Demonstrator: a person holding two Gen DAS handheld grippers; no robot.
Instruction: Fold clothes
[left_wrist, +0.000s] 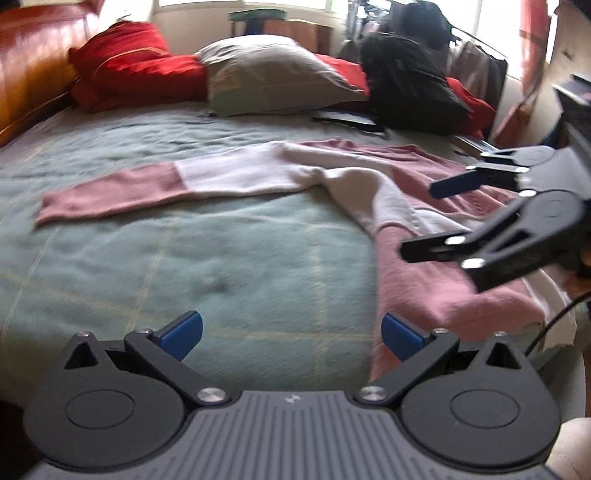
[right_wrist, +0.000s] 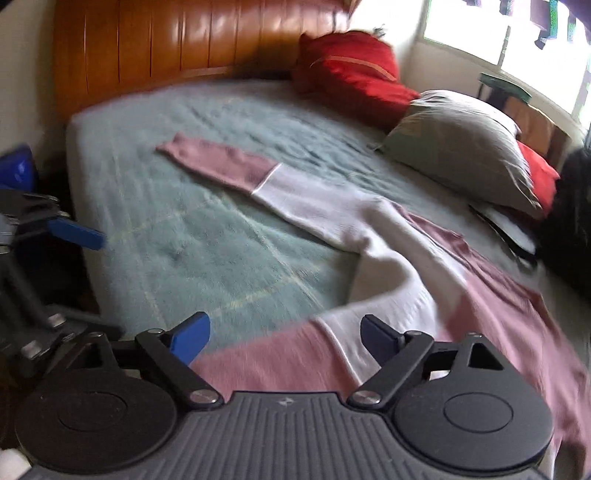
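A pink and white long-sleeved sweater (left_wrist: 369, 173) lies spread on the green blanket (left_wrist: 184, 251), one sleeve stretched out to the left, the other folded down across the body. My left gripper (left_wrist: 291, 334) hovers open over the blanket near the bed's front edge, just left of the sweater's hem, nothing between its blue pads. My right gripper (left_wrist: 424, 218) stands open above the sweater's body. In the right wrist view the sweater (right_wrist: 332, 210) runs diagonally, and my right gripper (right_wrist: 284, 339) is open over the pink cuff of the folded sleeve (right_wrist: 266, 362). The left gripper (right_wrist: 55, 229) shows at the left edge.
A grey pillow (left_wrist: 273, 74) and red cushions (left_wrist: 136, 66) lie at the far side of the bed, with a black backpack (left_wrist: 410, 81) to their right. A wooden headboard (right_wrist: 177, 48) stands along one side. A window (right_wrist: 517, 33) is behind.
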